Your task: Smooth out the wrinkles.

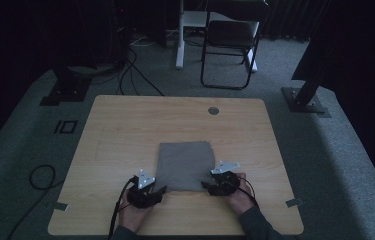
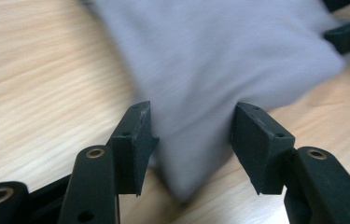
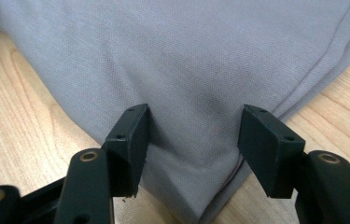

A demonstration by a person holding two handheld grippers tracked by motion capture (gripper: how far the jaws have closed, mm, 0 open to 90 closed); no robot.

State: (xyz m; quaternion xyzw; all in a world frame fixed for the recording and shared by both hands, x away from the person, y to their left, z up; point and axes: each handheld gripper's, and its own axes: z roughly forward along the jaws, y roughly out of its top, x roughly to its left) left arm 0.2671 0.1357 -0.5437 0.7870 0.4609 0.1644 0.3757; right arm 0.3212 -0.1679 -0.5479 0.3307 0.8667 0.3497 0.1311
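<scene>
A folded grey cloth [image 1: 184, 165] lies flat near the middle of the wooden table [image 1: 125, 130]. My left gripper [image 1: 159, 190] stands open at the cloth's near left corner. In the left gripper view that corner of the cloth [image 2: 210, 70] lies between the two spread jaws of the gripper [image 2: 191, 135]. My right gripper [image 1: 206, 185] is open at the near right corner. The right gripper view shows the layered cloth [image 3: 186, 60] corner between the spread jaws of that gripper [image 3: 192, 140]. The other gripper's jaws [image 2: 347, 32] show at the top right of the left gripper view.
A round grommet [image 1: 213, 110] sits near the table's far edge. Beyond the table stand a folding chair [image 1: 229, 40], a white post [image 1: 180, 35] and black frame feet [image 1: 65, 90]. Cables [image 1: 40, 177] lie on the grey carpet at left.
</scene>
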